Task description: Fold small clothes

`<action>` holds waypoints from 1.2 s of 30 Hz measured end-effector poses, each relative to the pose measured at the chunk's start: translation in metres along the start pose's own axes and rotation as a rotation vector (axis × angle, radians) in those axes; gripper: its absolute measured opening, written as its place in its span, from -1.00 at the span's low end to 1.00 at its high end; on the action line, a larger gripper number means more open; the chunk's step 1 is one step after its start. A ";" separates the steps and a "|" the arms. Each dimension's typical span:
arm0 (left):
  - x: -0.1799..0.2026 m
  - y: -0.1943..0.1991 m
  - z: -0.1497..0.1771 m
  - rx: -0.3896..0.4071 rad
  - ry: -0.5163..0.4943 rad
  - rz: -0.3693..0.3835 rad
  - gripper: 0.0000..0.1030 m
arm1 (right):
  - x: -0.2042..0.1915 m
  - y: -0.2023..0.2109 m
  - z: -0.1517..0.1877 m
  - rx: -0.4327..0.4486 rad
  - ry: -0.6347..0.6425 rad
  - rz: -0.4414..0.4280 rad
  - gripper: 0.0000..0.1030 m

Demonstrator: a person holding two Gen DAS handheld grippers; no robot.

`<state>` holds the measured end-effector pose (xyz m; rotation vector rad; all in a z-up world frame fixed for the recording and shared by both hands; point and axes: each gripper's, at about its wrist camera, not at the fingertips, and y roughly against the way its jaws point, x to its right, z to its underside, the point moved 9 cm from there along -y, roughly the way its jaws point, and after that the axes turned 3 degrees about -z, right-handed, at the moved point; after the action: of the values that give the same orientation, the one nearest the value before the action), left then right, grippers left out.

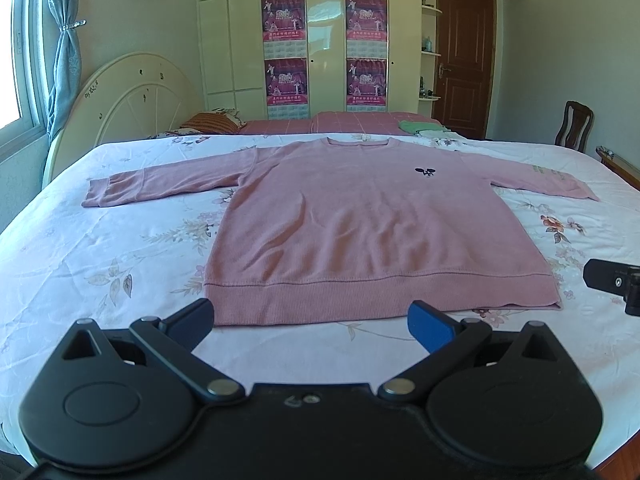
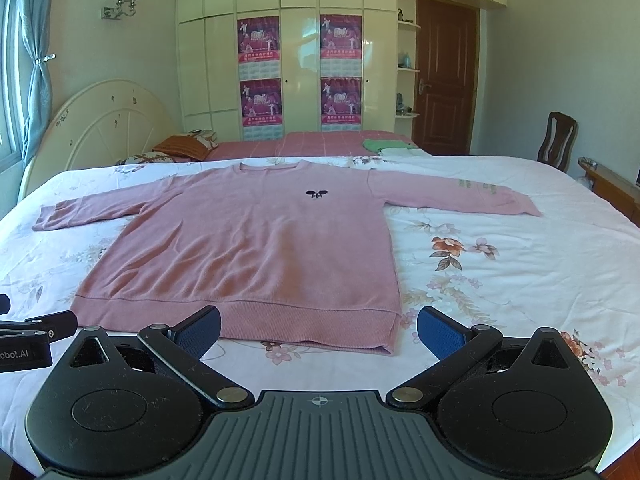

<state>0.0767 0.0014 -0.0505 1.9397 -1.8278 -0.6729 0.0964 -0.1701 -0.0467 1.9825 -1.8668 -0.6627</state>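
A pink long-sleeved sweater (image 1: 360,224) lies flat, front up, on the floral bedsheet (image 1: 100,264), both sleeves spread out sideways and the hem nearest me. It also shows in the right wrist view (image 2: 248,248). My left gripper (image 1: 312,322) is open and empty, just in front of the hem, near its left half. My right gripper (image 2: 319,330) is open and empty, in front of the hem's right corner. The right gripper shows at the right edge of the left wrist view (image 1: 612,282). The left gripper shows at the left edge of the right wrist view (image 2: 36,340).
A folded green cloth (image 1: 420,126) lies at the far side of the bed on a pink blanket (image 1: 320,124). Pillows (image 1: 212,122) and a cream headboard (image 1: 132,100) are far left. A wardrobe (image 1: 320,40), a brown door (image 1: 464,64) and a wooden chair (image 1: 574,126) stand behind.
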 end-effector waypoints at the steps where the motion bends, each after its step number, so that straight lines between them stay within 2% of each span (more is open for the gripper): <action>1: 0.000 0.000 0.000 -0.001 -0.001 -0.001 1.00 | 0.000 -0.001 0.000 0.000 0.000 -0.001 1.00; 19: -0.011 -0.008 0.001 -0.010 0.017 -0.003 1.00 | -0.004 -0.008 -0.002 -0.008 0.001 -0.008 1.00; 24: -0.017 -0.015 0.000 -0.029 0.122 0.040 1.00 | -0.005 -0.009 -0.004 -0.004 -0.026 -0.042 1.00; 26: -0.019 -0.018 -0.004 -0.027 0.177 0.080 1.00 | -0.001 -0.010 -0.006 -0.004 -0.060 -0.058 1.00; 30: -0.004 -0.029 -0.015 -0.018 0.152 0.176 1.00 | 0.015 -0.016 -0.014 0.005 -0.076 -0.026 1.00; 34: 0.006 -0.039 -0.037 0.058 0.172 0.189 1.00 | 0.037 -0.029 -0.025 0.009 -0.182 -0.074 1.00; 36: 0.009 -0.052 -0.050 0.069 0.194 0.193 1.00 | 0.056 -0.036 -0.035 0.043 -0.256 -0.058 1.00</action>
<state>0.1481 -0.0064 -0.0407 1.7706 -1.9052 -0.3523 0.1470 -0.2251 -0.0426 2.0682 -1.9865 -0.9395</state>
